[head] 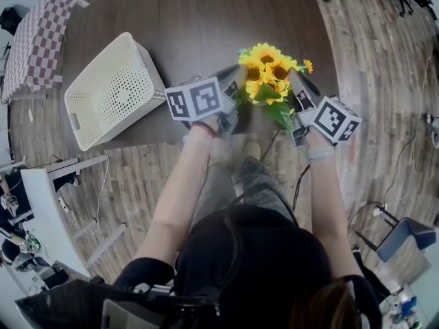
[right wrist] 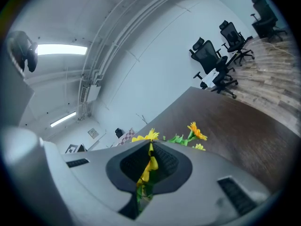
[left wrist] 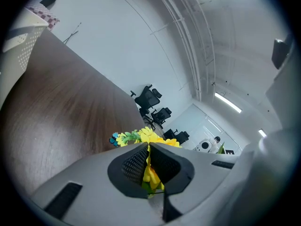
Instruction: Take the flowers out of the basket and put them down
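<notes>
The bunch of yellow sunflower-like flowers (head: 269, 74) with green leaves is out of the basket. It is held with the blooms up, over the near edge of the dark brown wooden bench (head: 192, 26). The left gripper (head: 232, 101) takes the bunch from 8 o'clock and the right gripper (head: 296, 98) from 4 o'clock.

In the left gripper view the black ribbed fingers (left wrist: 134, 166) are almost together, with yellow petals and a bit of green pressed between them. In the right gripper view the fingers (right wrist: 167, 164) are also nearly closed on yellow petals and a green stem.

The white perforated plastic basket (head: 110, 91) is on the bench at 9 o'clock from the flowers, well apart from them, at the bench's near left corner.

Around the bench is a light wooden plank floor (head: 384, 81). A pink-and-white checked cloth (head: 38, 40) covers another table at 10 o'clock. Black office chairs (right wrist: 225, 55) stand on the floor beyond the far end of the bench. The walls are white, and long strip lights (right wrist: 61, 49) hang at the ceiling.
</notes>
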### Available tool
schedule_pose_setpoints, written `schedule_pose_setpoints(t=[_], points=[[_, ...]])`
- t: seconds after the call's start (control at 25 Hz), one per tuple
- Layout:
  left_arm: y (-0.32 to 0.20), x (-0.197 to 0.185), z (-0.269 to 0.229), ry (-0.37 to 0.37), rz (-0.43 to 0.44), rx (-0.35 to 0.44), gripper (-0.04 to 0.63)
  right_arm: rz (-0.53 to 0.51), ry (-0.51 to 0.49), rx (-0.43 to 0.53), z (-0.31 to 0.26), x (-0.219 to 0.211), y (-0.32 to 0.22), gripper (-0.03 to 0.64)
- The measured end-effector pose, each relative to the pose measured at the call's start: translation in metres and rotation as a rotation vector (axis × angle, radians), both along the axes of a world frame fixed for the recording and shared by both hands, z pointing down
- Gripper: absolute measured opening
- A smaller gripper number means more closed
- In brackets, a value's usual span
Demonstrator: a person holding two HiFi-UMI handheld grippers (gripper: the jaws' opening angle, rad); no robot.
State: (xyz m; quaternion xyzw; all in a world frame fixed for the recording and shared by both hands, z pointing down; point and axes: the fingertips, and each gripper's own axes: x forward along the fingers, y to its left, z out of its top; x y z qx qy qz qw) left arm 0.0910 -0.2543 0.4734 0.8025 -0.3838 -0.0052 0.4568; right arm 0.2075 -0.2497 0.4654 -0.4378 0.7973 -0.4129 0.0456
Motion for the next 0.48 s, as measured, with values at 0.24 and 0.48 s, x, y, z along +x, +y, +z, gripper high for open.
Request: schedule_pose_setpoints(t=[0.24,0.48], points=[[-0.0001,-0.0013,0.0014,-0.042,-0.002,0.009,0.009,-0.015,0.032,0.018,-0.0016,-0.0016,-0.0021,0.011],[0.0000,-0.0024,0.0006,-0.078,-0.008,0.030,0.022,-0.003,0.046,0.028,-0.0021,0.0015,-0.0023,0.044]])
